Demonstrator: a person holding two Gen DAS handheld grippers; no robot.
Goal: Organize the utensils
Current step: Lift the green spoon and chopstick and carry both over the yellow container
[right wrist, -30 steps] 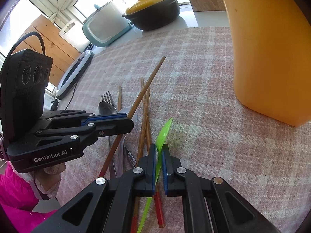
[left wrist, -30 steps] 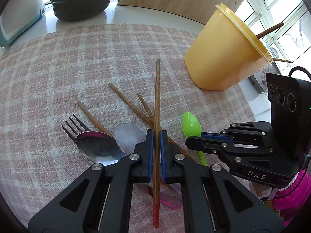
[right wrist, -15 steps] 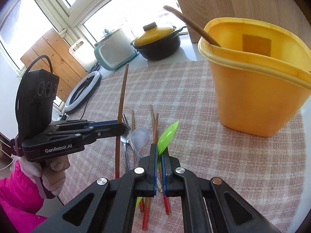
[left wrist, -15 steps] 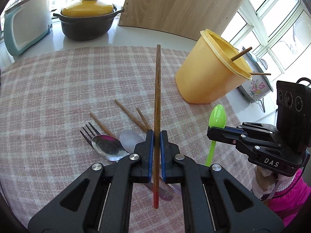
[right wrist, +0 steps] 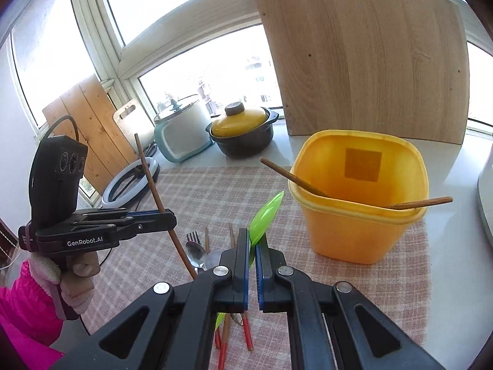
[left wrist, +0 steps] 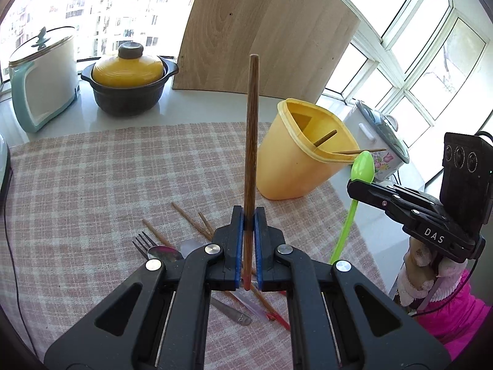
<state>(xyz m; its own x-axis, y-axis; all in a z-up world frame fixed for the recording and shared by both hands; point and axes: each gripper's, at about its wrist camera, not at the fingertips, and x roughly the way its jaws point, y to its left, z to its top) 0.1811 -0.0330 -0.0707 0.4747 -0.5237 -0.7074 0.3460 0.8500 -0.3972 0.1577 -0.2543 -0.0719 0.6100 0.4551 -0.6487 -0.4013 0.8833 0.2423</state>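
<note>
Wooden chopstick upright in L gripper, green spoon in R gripper

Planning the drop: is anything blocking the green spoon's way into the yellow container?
Nothing visible blocks it. The green spoon, clamped in the right hand-held gripper, sits just left of the yellow container. Two chopsticks lean inside; most of the opening is free.

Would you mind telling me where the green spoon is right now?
The green spoon is clamped in the right gripper, held above the checked cloth, just left of the yellow bin.
</note>
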